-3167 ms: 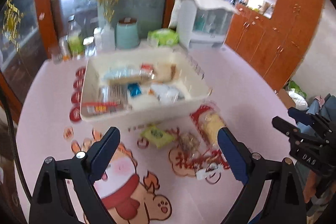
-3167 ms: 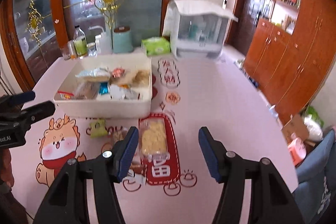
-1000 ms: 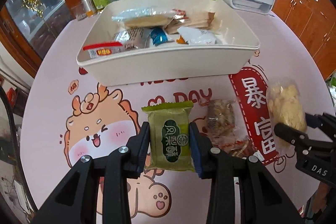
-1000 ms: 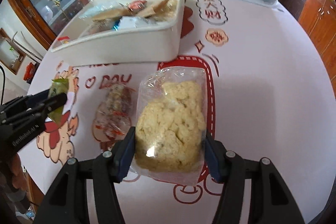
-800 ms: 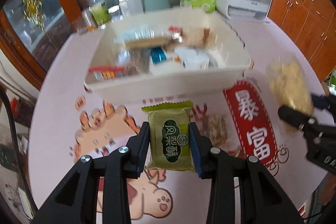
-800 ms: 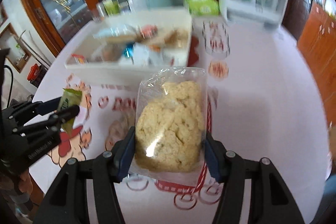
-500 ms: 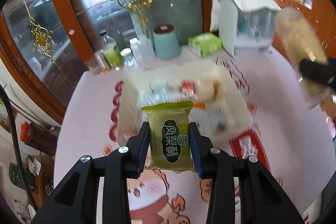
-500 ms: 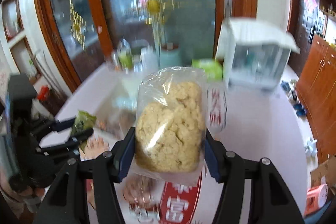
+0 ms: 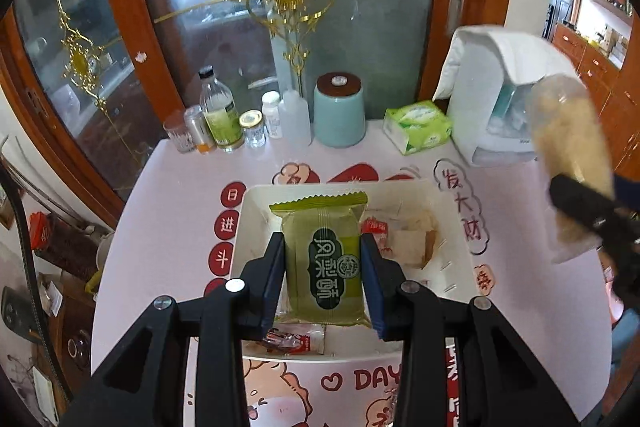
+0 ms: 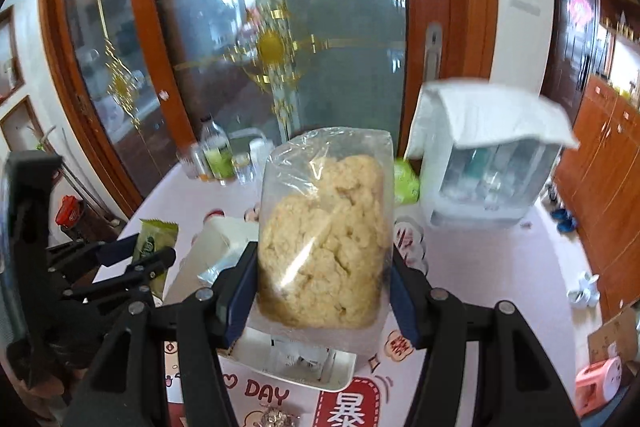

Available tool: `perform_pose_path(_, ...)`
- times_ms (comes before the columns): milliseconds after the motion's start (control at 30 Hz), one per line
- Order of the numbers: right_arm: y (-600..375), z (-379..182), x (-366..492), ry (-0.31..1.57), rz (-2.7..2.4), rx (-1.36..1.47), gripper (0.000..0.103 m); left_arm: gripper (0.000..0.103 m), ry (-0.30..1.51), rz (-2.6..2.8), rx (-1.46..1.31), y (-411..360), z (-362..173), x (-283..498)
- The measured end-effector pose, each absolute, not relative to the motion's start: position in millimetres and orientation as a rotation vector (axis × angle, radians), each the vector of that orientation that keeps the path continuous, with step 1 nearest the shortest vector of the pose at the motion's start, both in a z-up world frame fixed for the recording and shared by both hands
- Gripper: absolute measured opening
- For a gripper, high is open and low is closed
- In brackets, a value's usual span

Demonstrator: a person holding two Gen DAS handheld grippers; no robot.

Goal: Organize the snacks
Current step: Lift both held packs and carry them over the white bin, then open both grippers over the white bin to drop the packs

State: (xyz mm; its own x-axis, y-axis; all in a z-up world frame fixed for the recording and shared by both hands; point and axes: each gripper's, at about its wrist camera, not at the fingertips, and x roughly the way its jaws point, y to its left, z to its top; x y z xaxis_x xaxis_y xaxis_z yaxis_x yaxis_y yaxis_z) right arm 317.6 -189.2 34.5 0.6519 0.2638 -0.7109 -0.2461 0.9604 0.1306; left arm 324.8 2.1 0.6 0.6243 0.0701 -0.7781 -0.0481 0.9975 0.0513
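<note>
My left gripper point(image 9: 325, 263) is shut on a green snack packet point(image 9: 322, 259) and holds it in the air above the white bin point(image 9: 250, 211), which holds several wrapped snacks. My right gripper point(image 10: 323, 287) is shut on a clear bag of yellow puffed snacks point(image 10: 326, 231), held above the bin's right part point(image 10: 340, 375). The bag also shows blurred at the right of the left wrist view point(image 9: 572, 155). The left gripper with the green packet point(image 10: 154, 243) shows at the left of the right wrist view.
A white appliance point(image 9: 492, 95), a green tissue pack point(image 9: 418, 127), a teal canister point(image 9: 339, 111) and bottles point(image 9: 218, 119) stand at the table's far edge before a glass door. One foil snack point(image 10: 276, 419) lies on the printed tablecloth near the bin.
Both grippers shut on their snacks on the table, then lifted them and carried them up over the bin. The view now looks down into the bin from higher.
</note>
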Motion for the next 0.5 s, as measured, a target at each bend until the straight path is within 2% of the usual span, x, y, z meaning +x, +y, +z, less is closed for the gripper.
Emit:
perform_pose_path(233,-182,-23,339,0.926,0.265,0.019,0.060,0.035,0.949,0.071,0.045,-4,-43,337)
perform_pose_path(500,-176,-54,356,0.984,0.274,0.025,0.061,0.035,0.970,0.077,0.085,-8,-70,341)
